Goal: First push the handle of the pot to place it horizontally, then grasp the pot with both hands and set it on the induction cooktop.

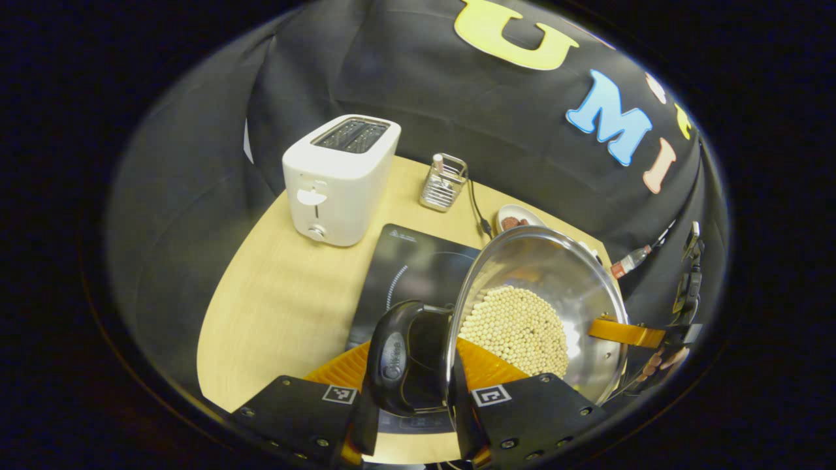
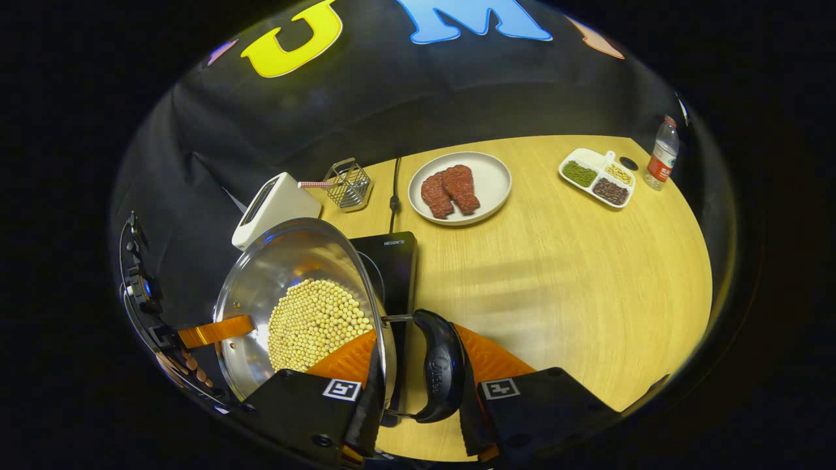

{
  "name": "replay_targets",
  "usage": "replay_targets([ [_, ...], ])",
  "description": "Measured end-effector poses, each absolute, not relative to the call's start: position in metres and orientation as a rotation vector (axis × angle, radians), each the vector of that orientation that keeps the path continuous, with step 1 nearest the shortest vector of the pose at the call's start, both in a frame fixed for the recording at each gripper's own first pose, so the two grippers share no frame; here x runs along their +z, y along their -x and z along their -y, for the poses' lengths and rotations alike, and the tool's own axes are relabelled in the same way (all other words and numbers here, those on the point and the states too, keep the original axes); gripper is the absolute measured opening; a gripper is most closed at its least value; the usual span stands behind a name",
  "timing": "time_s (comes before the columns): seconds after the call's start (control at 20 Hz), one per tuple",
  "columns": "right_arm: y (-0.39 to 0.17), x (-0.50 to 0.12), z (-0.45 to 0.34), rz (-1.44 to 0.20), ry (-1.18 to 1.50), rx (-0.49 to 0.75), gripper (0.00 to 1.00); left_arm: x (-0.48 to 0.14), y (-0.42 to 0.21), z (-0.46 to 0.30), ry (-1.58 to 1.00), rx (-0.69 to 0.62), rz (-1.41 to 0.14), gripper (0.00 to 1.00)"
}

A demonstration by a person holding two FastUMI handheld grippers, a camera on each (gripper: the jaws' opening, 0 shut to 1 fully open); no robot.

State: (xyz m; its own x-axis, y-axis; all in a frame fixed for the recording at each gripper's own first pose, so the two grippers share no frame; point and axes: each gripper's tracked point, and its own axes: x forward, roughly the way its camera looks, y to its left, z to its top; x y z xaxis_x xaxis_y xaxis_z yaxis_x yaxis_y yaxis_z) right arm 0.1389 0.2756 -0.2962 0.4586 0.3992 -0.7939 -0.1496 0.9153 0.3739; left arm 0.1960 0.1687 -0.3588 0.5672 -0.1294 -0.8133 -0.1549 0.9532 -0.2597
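Observation:
A steel pot holding pale round beans hangs over the black induction cooktop; whether it touches the cooktop I cannot tell. My left gripper is shut on the pot's black side handle, one finger outside it and the other at the pot wall. Across the rim, a finger of the right gripper reaches in, with a hand behind it. In the right gripper view, my right gripper is shut on the opposite black handle of the pot, beside the cooktop.
A white toaster and a wire holder stand behind the cooktop. A plate with meat slices, a divided dish of beans and a water bottle sit on the wooden table. The cooktop's cable runs back.

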Motion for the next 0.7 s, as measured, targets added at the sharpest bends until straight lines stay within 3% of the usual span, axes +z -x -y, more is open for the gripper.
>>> replay_targets([
  [0.1,-0.149,-0.305,-0.294,-1.058,-0.274,0.346,0.52,-0.367,-0.205,-0.186,0.314,0.02,-0.982,0.48],
  [0.15,-0.154,-0.309,-0.302,-1.064,-0.273,0.347,0.48,-0.373,-0.211,-0.194,0.315,0.025,-0.991,0.52],
  [0.2,-0.159,-0.313,-0.308,-1.067,-0.271,0.345,0.49,-0.379,-0.216,-0.199,0.318,0.029,-0.996,0.48],
  [0.25,-0.165,-0.317,-0.316,-1.068,-0.268,0.346,0.52,-0.385,-0.22,-0.206,0.323,0.031,-1.0,0.52],
  [0.4,-0.17,-0.323,-0.327,-1.079,-0.257,0.346,0.48,-0.402,-0.229,-0.215,0.336,0.033,-1.009,0.48],
  [0.45,-0.173,-0.326,-0.33,-1.083,-0.257,0.343,0.52,-0.407,-0.231,-0.217,0.336,0.03,-1.013,0.49],
  [0.5,-0.175,-0.329,-0.332,-1.087,-0.257,0.339,0.48,-0.411,-0.233,-0.218,0.334,0.028,-1.016,0.45],
  [0.55,-0.176,-0.333,-0.333,-1.092,-0.259,0.336,0.49,-0.415,-0.237,-0.217,0.328,0.02,-1.02,0.49],
  [0.6,-0.178,-0.334,-0.334,-1.097,-0.261,0.332,0.48,-0.419,-0.241,-0.217,0.323,0.014,-1.021,0.46],
  [0.7,-0.178,-0.334,-0.337,-1.1,-0.265,0.322,0.48,-0.424,-0.247,-0.216,0.32,0.003,-1.024,0.48],
])
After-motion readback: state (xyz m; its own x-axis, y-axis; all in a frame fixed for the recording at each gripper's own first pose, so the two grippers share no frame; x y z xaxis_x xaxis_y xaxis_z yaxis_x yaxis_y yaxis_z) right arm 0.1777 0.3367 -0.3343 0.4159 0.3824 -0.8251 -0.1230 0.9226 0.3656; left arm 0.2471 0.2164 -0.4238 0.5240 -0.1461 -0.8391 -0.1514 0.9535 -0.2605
